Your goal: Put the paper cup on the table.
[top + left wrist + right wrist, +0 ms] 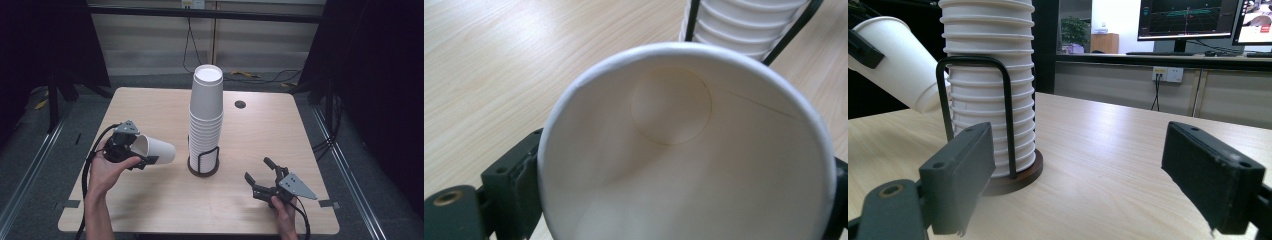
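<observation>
A single white paper cup point(159, 149) lies on its side in the air over the table's left part, its base pointing towards the stack. My left gripper point(141, 148) is shut on it near the rim. In the left gripper view the cup's open mouth point(684, 165) faces the camera, with a black finger point(516, 185) against its left wall. A tall stack of white cups point(206, 115) stands upside down in a black wire holder point(203, 167) at the table's centre. At the front right my right gripper point(258, 169) stands open with nothing in it, aimed at the stack point(988, 75).
The light wooden table point(150, 210) has a round cable hole point(240, 104) at the back right. The holder's dark round base point(1020, 180) sits between the grippers. Dark frame posts flank the table. Monitors point(1188, 17) stand on a desk far behind.
</observation>
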The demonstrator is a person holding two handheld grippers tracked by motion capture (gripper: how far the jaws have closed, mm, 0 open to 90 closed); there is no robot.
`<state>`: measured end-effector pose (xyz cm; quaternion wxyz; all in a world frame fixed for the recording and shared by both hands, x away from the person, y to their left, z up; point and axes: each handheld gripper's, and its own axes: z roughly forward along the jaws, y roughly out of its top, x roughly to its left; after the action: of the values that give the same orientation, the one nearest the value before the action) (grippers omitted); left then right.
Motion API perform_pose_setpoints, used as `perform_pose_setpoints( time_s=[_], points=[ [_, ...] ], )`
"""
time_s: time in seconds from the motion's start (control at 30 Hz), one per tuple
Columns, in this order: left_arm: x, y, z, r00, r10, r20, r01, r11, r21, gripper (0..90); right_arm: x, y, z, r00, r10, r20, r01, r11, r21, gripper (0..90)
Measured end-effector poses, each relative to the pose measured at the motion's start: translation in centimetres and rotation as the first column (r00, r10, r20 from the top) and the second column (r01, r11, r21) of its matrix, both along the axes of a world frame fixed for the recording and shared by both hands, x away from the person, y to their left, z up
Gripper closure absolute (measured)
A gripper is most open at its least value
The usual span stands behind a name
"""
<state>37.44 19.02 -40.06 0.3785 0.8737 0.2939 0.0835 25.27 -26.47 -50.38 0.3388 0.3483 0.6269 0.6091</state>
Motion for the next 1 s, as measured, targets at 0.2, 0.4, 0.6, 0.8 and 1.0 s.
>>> perform_pose_setpoints(
  time_s=[0.2,0.4,0.6,0.8,1.0],
  points=[
    [1.0,-0.5,0.6,0.9997,-0.004,-0.025,0.005,0.9991,0.042,8.3,0.0,0.0,0.0,1.0,0.0,0.0,0.0,1.0,0.0,13.6],
    [2.0,-1.4,0.7,0.9984,-0.012,-0.055,0.019,0.9897,0.142,8.3,0.0,0.0,0.0,1.0,0.0,0.0,0.0,1.0,0.0,13.7],
    [2.5,-2.4,1.1,0.9956,-0.047,-0.081,0.066,0.9641,0.257,8.2,0.0,0.0,0.0,1.0,0.001,0.0,-0.001,1.0,0.0,13.8],
    [2.9,-3.3,1.2,0.9903,-0.056,-0.127,0.094,0.9444,0.315,8.1,0.0,0.0,0.0,1.0,0.003,0.0,-0.003,1.0,0.0,13.9],
    [3.9,-3.7,1.0,0.9845,-0.041,-0.171,0.098,0.9329,0.346,7.6,0.0,0.0,0.0,1.0,0.004,0.0,-0.004,1.0,0.0,13.9]
  ],
)
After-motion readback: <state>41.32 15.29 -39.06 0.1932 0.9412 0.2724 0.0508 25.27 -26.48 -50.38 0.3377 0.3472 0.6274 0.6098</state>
